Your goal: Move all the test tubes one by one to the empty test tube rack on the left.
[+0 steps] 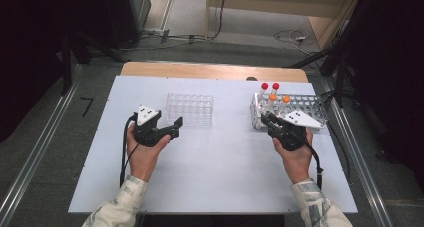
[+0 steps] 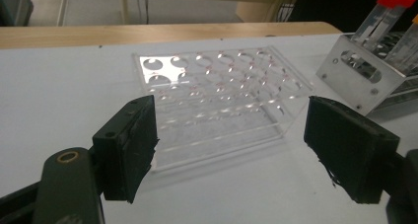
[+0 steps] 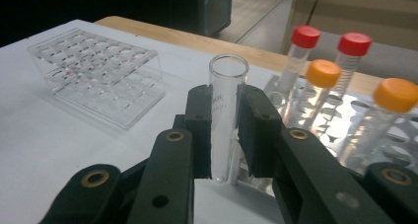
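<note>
On white table, R gripper clamps open glass tube mid-body, prob. light, slick, fragile; L gripper jaws wide, empty.

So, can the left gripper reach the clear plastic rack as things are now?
Probably yes. The left gripper is open and empty, and it points at the clear plastic rack, which lies just ahead on the table with nothing between them.
</note>
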A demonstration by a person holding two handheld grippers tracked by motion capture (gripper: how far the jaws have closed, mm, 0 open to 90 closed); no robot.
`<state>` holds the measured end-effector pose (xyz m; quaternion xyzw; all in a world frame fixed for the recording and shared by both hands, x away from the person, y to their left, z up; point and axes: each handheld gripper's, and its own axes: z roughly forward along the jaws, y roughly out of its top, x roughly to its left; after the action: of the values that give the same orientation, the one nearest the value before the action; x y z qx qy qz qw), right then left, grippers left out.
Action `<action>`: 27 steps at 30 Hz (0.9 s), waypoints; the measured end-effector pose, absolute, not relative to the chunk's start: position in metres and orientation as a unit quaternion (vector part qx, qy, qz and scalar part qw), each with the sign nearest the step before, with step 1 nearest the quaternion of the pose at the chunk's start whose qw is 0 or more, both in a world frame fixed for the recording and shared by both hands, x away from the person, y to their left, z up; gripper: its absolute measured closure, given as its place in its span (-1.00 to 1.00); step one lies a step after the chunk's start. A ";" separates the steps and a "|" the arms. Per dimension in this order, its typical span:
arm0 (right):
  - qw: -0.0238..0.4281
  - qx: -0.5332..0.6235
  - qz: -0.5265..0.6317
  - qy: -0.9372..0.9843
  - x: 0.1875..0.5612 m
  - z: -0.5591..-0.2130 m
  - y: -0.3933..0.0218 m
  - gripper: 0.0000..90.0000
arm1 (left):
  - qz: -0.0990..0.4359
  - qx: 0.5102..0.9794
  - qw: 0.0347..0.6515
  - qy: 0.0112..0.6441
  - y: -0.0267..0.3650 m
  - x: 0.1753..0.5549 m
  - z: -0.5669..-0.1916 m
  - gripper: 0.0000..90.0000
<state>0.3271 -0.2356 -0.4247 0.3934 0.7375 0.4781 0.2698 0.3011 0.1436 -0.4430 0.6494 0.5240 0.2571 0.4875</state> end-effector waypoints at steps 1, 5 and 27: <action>0.264 0.390 0.479 0.741 0.329 -0.427 -0.231 0.62 | 0.257 0.650 0.490 0.521 0.141 0.303 -0.443 -0.53; 0.255 0.383 0.481 0.746 0.333 -0.428 -0.222 0.62 | 0.255 0.662 0.489 0.507 0.127 0.308 -0.440 -0.52; 0.215 0.353 0.484 0.771 0.341 -0.440 -0.167 0.62 | 0.218 0.700 0.520 0.439 0.052 0.324 -0.415 -0.30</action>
<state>0.3410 -0.1672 -0.4399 0.3532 0.7710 0.4842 0.2155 0.3238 0.0520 -0.4151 0.6998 0.4391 0.2177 0.5197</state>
